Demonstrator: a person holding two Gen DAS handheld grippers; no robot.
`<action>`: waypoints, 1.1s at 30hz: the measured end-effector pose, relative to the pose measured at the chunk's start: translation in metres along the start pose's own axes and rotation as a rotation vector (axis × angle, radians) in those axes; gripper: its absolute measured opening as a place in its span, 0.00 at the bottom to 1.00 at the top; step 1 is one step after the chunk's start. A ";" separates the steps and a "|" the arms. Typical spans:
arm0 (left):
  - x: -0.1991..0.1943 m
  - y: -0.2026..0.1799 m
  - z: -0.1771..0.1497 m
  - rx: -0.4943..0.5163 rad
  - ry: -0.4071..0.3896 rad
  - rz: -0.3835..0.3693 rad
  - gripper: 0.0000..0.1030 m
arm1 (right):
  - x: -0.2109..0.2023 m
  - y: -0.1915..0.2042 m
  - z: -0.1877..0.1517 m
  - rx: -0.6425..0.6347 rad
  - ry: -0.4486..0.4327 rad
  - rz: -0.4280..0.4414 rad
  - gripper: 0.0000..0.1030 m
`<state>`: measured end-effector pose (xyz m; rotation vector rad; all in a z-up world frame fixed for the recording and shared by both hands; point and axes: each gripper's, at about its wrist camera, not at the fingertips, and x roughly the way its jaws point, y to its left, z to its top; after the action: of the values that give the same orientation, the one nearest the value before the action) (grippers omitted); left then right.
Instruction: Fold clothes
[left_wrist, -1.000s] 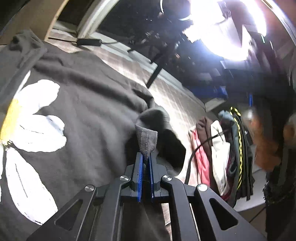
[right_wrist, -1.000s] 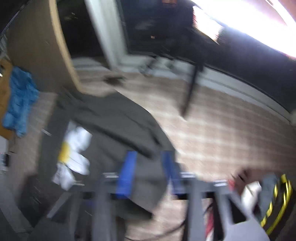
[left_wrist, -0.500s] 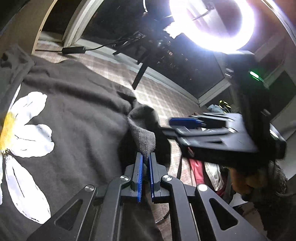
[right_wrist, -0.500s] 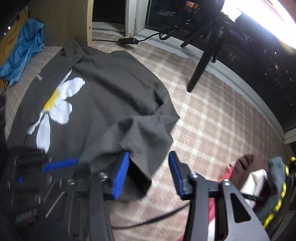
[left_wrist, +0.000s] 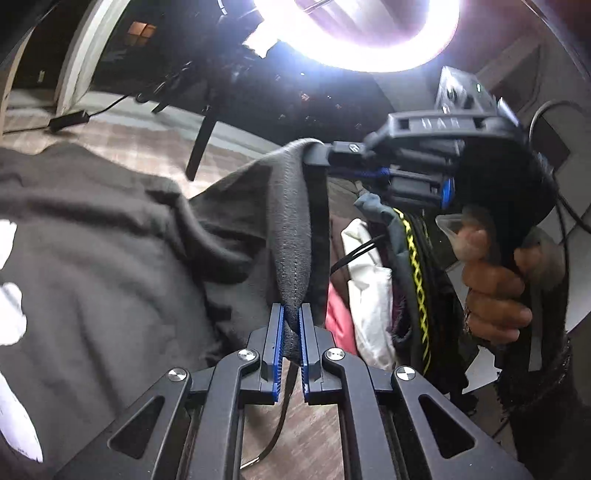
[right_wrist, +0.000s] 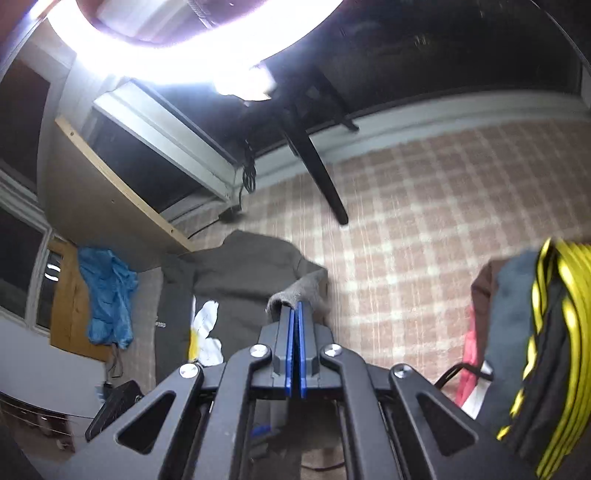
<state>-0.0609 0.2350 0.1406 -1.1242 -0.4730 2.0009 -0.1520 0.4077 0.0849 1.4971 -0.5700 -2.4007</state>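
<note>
1. The left gripper (left_wrist: 291, 314) points forward and downward, its blue pads clamped on a ribbed hem of the dark grey sweatshirt (left_wrist: 110, 258), with the fabric bunched between the jaws.
2. The right gripper (right_wrist: 294, 314) has just been closing; its blue pads now meet on a grey ribbed edge of that sweatshirt.
3. In the left wrist view the right gripper sits above and right of the sweatshirt.
4. A hand (left_wrist: 491, 288) wraps the right gripper's handle, fingers curled.
</note>
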 end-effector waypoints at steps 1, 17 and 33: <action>-0.005 0.002 0.002 -0.008 -0.014 -0.003 0.06 | 0.002 0.009 0.003 -0.017 0.002 0.005 0.02; -0.095 0.103 0.030 -0.032 -0.015 0.362 0.34 | 0.026 0.063 -0.067 -0.281 0.052 -0.144 0.37; 0.010 0.135 0.084 0.047 0.186 0.393 0.38 | 0.086 0.020 -0.148 -0.184 0.075 -0.184 0.36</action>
<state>-0.1949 0.1623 0.0941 -1.4442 -0.1120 2.1946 -0.0566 0.3259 -0.0333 1.6121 -0.1954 -2.4401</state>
